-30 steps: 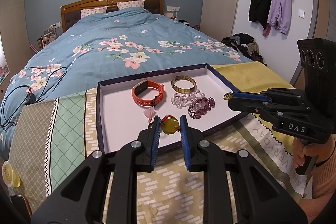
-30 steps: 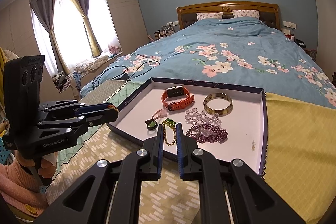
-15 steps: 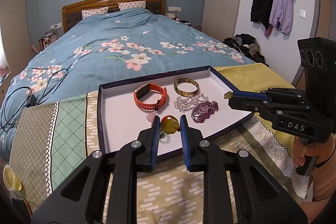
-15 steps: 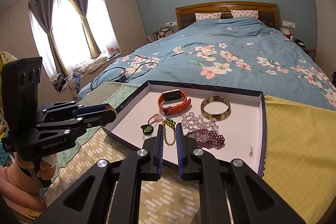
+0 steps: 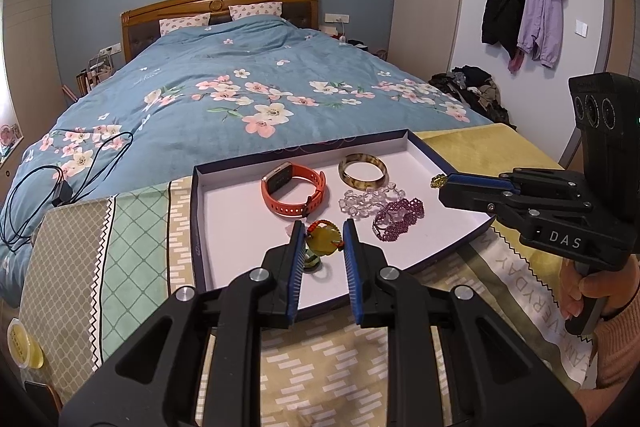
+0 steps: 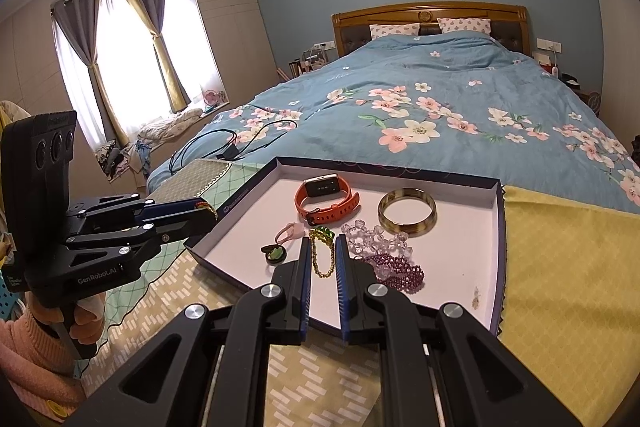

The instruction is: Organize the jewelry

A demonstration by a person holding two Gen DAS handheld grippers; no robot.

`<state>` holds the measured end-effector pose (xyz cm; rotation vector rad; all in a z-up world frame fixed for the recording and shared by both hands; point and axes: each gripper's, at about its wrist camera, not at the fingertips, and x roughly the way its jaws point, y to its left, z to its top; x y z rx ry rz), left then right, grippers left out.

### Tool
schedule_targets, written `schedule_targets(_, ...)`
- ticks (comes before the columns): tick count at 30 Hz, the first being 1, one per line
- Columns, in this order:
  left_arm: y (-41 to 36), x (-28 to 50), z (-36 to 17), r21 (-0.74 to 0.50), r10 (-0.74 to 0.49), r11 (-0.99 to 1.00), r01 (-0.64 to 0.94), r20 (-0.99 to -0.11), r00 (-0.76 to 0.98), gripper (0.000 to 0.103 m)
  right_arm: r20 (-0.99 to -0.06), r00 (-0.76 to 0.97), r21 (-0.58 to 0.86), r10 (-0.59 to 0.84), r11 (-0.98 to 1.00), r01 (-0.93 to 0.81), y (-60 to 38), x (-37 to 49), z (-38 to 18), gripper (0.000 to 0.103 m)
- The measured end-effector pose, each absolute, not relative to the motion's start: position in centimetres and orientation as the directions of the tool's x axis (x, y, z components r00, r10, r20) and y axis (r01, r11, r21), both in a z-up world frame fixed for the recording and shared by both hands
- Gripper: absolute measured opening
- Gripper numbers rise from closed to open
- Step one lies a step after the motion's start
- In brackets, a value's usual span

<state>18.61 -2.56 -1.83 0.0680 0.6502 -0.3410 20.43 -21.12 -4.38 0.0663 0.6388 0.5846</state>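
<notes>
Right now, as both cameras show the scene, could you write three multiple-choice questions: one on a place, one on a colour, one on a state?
1. Where does the bangle lie?
A. In the tray, to the right of the watch
B. On the yellow cloth
C. On the bed

2. What colour is the watch strap?
A. Blue
B. Black
C. Orange

3. How is the right gripper?
A. Open and empty
B. Shut on a gold chain
C. Shut on the watch

Answers: 1 A, it rests inside the tray beside the watch. 2 C, the band is plainly orange. 3 B, the chain hangs between its closed fingers.
</notes>
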Motion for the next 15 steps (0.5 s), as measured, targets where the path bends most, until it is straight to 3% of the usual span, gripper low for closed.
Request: schedule_targets(15, -2.40, 19.17, -1.62, -0.040, -0.283, 0.945, 0.326, -0.600, 0.748, 0.020, -0.547, 0.653, 0.228, 0.524, 0.844, -0.486, -21.10, 21.22, -4.47, 0.010)
